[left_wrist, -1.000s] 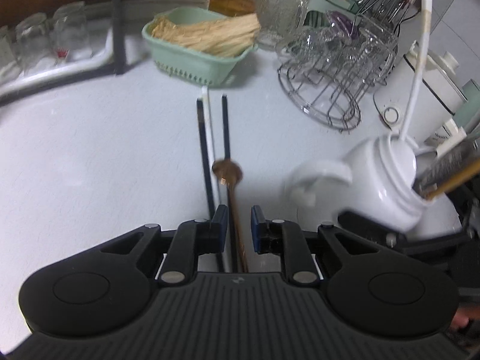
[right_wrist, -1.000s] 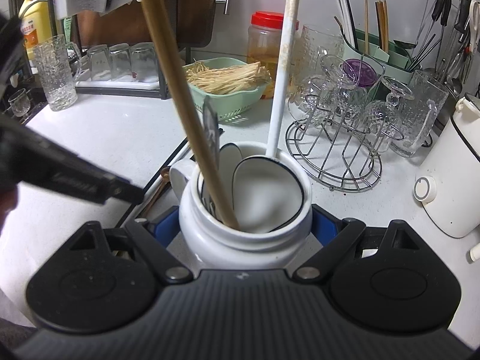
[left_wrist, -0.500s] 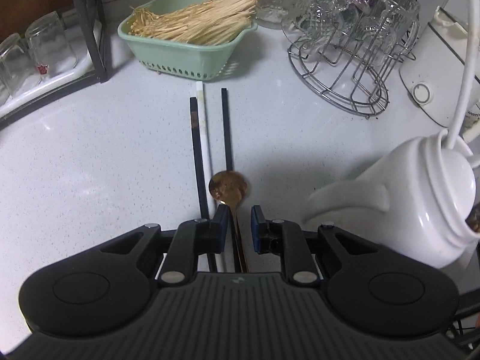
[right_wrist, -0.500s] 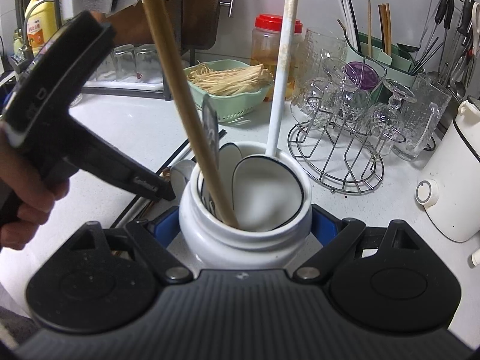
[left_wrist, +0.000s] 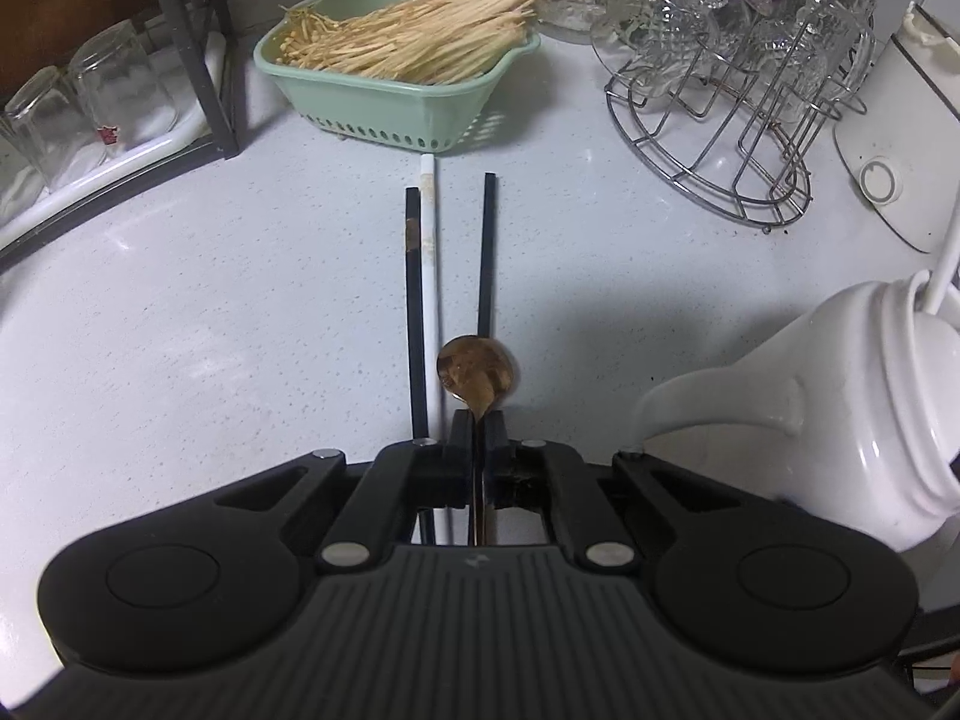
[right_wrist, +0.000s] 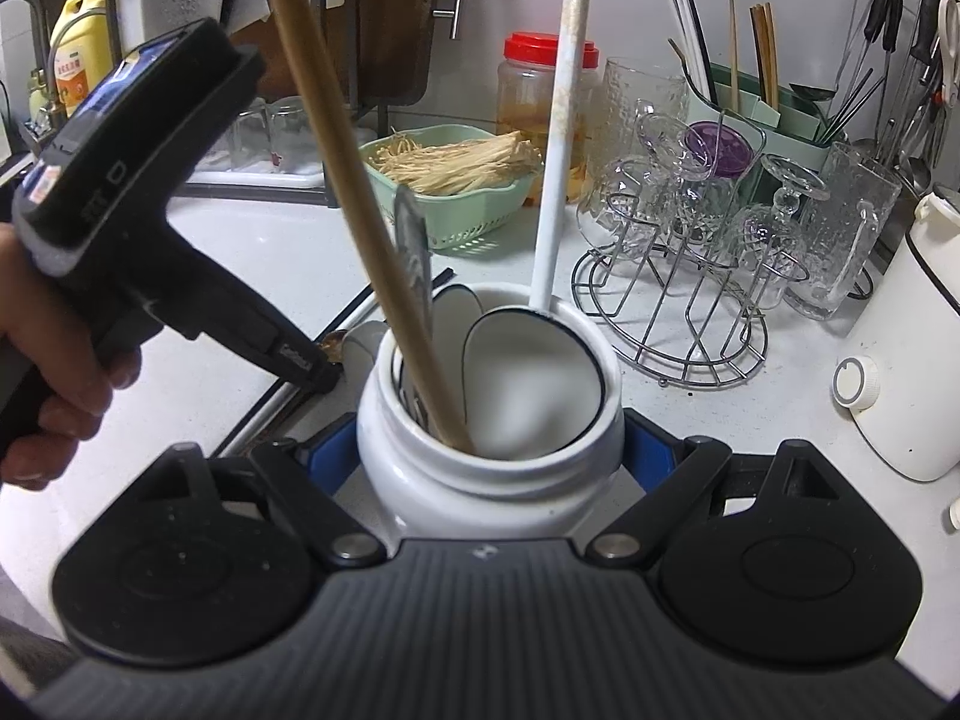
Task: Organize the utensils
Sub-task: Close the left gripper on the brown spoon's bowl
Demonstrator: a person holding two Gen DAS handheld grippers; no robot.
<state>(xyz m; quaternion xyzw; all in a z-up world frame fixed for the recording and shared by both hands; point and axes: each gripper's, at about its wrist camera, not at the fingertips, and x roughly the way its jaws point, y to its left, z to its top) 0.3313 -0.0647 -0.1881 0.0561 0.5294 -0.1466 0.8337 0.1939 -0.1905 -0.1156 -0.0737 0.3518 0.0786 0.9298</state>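
**Left gripper pinches the brass spoon on the counter**

We see a brass-coloured spoon (left_wrist: 477, 371) lying flat on the white counter (left_wrist: 210, 330), its long axis running straight away from the left wrist camera, bowl at the far end. Our left gripper (left_wrist: 478, 432) has just been closing and now clamps the spoon's handle just behind the bowl, tilted steeply down. Beside the spoon lie two black chopsticks (left_wrist: 411, 300) and one white chopstick (left_wrist: 428, 276), all parallel to it; the right-hand black one meets the spoon's bowl. Beyond them sit a green basket (left_wrist: 390, 114) of straw-coloured sticks and a wire glass rack (left_wrist: 714, 174). To the right, our right gripper (right_wrist: 489, 450) holds a white ceramic jar (right_wrist: 480, 480) between wide-spread blue pads; the jar contains a wooden handle (right_wrist: 348, 198), a white ladle (right_wrist: 558, 150) and white spoons. A hand (right_wrist: 54, 396) grips the left tool's handle.
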